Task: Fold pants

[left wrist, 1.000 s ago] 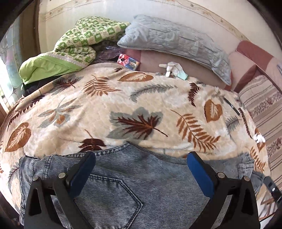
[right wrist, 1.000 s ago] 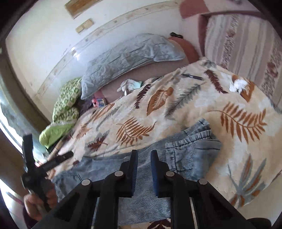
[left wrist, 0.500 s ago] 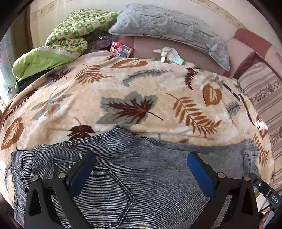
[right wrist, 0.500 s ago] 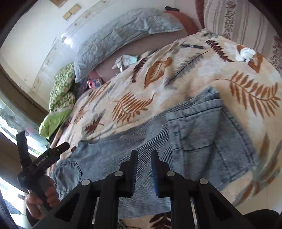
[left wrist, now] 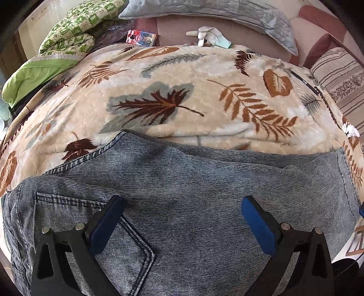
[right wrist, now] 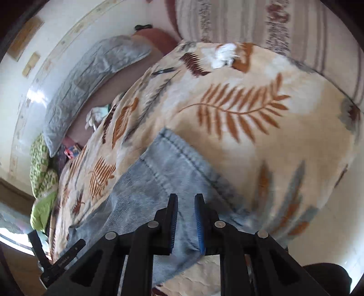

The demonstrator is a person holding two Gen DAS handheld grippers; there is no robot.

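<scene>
Blue-grey denim pants (left wrist: 193, 193) lie flat along the near edge of a bed covered by a cream leaf-print blanket (left wrist: 182, 91). A back pocket shows at the lower left in the left wrist view. My left gripper (left wrist: 182, 220) is open, its blue pads wide apart just above the denim. In the right wrist view the pants' right end (right wrist: 163, 182) lies on the blanket (right wrist: 250, 102). My right gripper (right wrist: 185, 218) hovers over that end with its jaws nearly together and a narrow gap between the pads; no cloth shows between them.
A grey pillow (left wrist: 216, 11), a green quilt (left wrist: 68, 34), a white glove (left wrist: 209, 36) and a small red packet (left wrist: 141, 37) lie at the bed's far side. A black pen (left wrist: 304, 82) lies on the blanket. A striped cushion (left wrist: 341, 79) stands at the right.
Both grippers have moved closer to the pants, and the denim fills more of each view. The right gripper has swung toward the pants' right end. Neither gripper's opening has changed.
</scene>
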